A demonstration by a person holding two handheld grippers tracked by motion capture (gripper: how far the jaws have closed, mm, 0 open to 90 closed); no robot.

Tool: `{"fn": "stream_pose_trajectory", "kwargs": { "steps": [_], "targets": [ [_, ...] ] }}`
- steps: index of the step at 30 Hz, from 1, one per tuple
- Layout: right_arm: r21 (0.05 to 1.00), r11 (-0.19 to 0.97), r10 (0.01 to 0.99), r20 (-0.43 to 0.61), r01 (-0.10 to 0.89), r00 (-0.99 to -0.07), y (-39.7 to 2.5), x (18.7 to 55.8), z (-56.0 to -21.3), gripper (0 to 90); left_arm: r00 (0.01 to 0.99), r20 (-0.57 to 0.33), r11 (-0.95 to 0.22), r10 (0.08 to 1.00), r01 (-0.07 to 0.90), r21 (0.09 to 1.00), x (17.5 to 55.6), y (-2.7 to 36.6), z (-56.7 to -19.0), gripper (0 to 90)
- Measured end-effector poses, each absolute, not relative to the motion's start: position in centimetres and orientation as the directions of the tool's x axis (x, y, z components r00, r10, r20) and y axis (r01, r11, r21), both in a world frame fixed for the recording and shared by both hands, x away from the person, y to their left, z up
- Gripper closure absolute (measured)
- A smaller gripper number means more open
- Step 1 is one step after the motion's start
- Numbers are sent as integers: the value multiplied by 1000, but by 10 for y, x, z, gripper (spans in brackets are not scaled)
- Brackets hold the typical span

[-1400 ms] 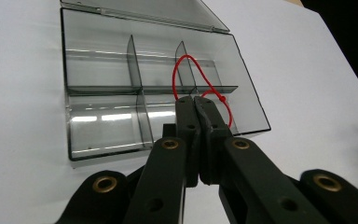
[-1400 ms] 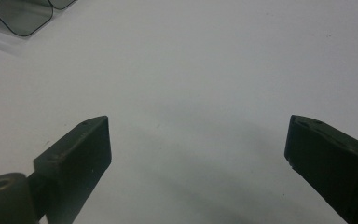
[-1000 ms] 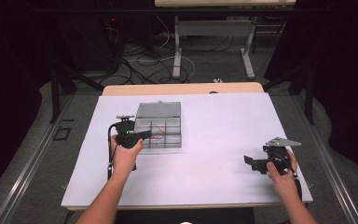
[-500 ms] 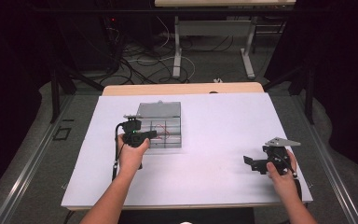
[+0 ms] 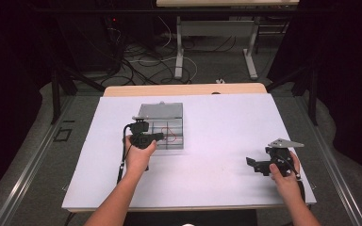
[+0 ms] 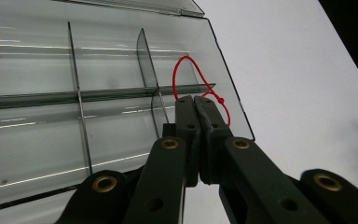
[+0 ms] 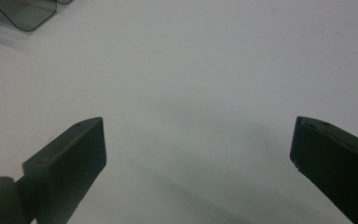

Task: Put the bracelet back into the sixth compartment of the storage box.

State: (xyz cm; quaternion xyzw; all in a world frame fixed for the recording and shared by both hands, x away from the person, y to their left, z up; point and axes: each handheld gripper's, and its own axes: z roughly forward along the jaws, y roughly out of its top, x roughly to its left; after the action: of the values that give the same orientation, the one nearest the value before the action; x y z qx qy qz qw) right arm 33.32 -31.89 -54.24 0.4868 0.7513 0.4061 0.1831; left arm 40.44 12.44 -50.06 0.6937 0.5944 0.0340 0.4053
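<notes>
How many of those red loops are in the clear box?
1: a red loop draped over a divider in the clear box, at the left hand-held gripper. Others may be hidden.

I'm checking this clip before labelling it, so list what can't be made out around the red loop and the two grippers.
- Left gripper view: the shut left gripper covers part of the red loop, so whether it pinches the loop cannot be told.
- Left gripper view: the clear divided box is cut off by the left edge.
- High view: the loop is too small to trace.
- Right gripper view: the open right gripper faces bare table; a clear corner is cut off top left.
</notes>
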Motion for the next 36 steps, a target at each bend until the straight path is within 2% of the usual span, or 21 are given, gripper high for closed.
{"fn": "stream_pose_trajectory", "kwargs": {
  "steps": [36],
  "targets": [
    [784, 197, 875, 130, 589, -466, -317, 334, -544, 35, 281, -430, 9, 858, 829, 559, 419, 103, -523, 899]
  ]
}}
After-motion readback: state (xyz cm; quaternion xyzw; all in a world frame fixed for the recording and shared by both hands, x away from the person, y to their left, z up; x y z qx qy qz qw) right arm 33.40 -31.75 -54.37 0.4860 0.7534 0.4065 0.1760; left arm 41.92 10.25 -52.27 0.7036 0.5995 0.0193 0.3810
